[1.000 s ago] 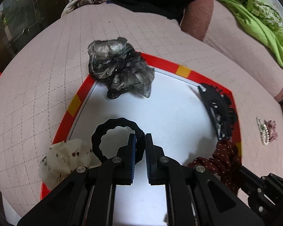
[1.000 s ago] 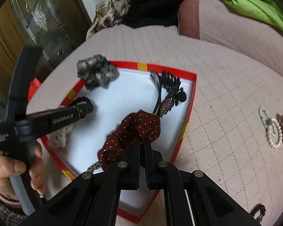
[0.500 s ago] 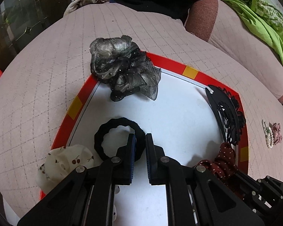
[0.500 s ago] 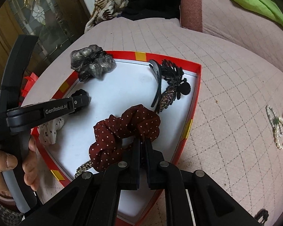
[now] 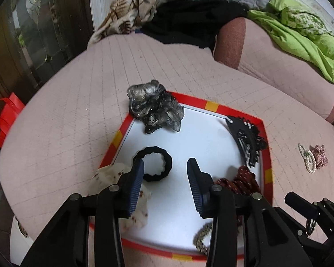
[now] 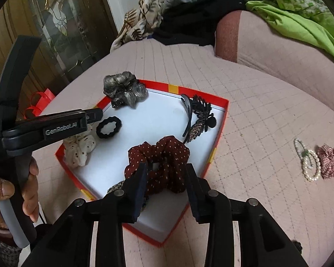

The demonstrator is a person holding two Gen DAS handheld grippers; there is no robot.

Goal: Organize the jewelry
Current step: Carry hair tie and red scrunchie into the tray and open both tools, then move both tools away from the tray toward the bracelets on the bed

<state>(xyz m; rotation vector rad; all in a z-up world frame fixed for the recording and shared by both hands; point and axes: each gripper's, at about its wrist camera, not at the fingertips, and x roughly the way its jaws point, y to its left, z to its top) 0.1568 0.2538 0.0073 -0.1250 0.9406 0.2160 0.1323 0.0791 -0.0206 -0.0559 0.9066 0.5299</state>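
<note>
A red-rimmed box [image 5: 211, 106] [image 6: 173, 87] with a white floor lies on the pink quilt. Inside it are a grey scrunchie [image 5: 153, 106] [image 6: 124, 89], a black claw clip [image 5: 247, 135] [image 6: 200, 115], a white spotted scrunchie [image 5: 113, 173] [image 6: 79, 149], a black hair tie [image 5: 153, 149] [image 6: 109, 126] and a dark red dotted scrunchie [image 6: 164, 153] [image 5: 245, 178]. My left gripper [image 5: 164, 163] hovers above the hair tie, jaws opening, nothing pressed between them. My right gripper [image 6: 166, 166] hangs over the red scrunchie, jaws opening, pads clear of the cloth.
A pearl bracelet [image 5: 308, 158] [image 6: 309, 162] and a pink checked scrunchie [image 5: 320, 155] [image 6: 328, 161] lie on the quilt right of the box. A braided band [image 5: 201, 238] sits at the box's near edge. Green and black clothes are heaped at the back. A hand [image 6: 29, 178] holds the left gripper.
Both grippers went from shut to open and rose back from the box. The black hair tie and the red scrunchie now lie free on the box floor.
</note>
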